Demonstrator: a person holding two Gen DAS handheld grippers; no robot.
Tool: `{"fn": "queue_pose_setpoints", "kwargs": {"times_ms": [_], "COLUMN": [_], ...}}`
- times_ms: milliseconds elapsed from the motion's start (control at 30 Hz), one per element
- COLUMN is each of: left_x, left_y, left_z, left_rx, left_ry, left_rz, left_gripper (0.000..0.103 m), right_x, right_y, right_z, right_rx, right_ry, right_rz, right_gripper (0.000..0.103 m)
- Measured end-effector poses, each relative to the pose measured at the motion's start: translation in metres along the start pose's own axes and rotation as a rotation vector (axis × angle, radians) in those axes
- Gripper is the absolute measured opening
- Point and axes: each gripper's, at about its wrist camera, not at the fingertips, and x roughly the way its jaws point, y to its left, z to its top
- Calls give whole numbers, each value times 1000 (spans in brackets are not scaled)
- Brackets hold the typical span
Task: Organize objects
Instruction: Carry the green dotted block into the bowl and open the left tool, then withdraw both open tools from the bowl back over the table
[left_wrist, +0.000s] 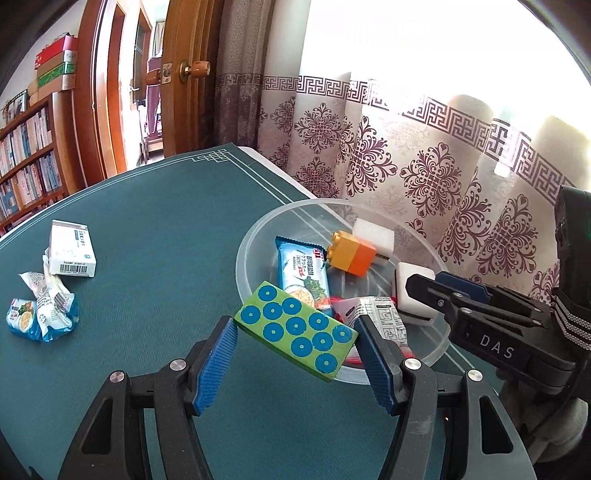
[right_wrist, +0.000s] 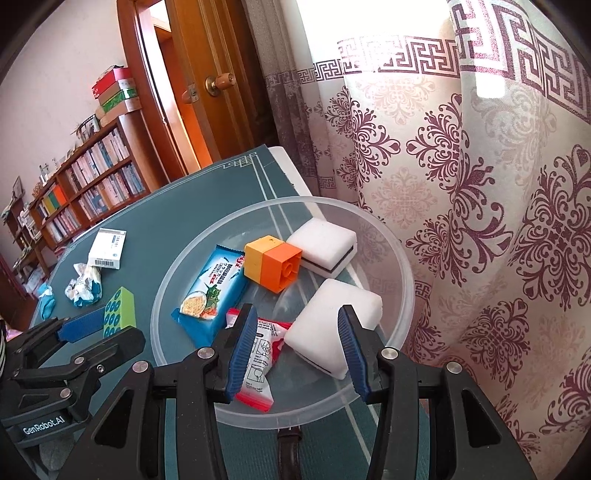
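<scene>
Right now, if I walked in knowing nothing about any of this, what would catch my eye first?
Probably the green rectangular block with blue dots, clamped in the left hand-held gripper at the near rim of the clear round plastic bowl. Inside the bowl, a yellow-and-orange toy brick lies beside a blue snack packet and two white sponges. The open right hand-held gripper hovers above the nearer white sponge.

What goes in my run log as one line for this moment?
left gripper: shut on green block | right gripper: open above clear bowl | next, probably: block into bowl
</scene>
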Motion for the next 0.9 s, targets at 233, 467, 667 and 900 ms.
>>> {"fn": "queue_pose_setpoints", "kwargs": {"times_ms": [233, 467, 667, 900], "left_x": [18, 22, 20, 16], "left_y": [-7, -2, 12, 24], "left_z": [6, 1, -5, -13], "left_rx": [13, -7, -46, -96], "left_ry": [-28, -49, -31, -13], "left_rz": [-17, 3, 26, 56], "left_gripper": [69, 86, 87, 97], "right_x": [0, 2, 4, 5], "right_y": [-12, -15, -11, -5], "right_z": [3, 4, 1, -2], "right_rx": [38, 44, 39, 32], "right_ry": [-8, -4, 5, 12], "right_rz": [-6, -5, -3, 3], "right_gripper": [47, 47, 47, 47]}}
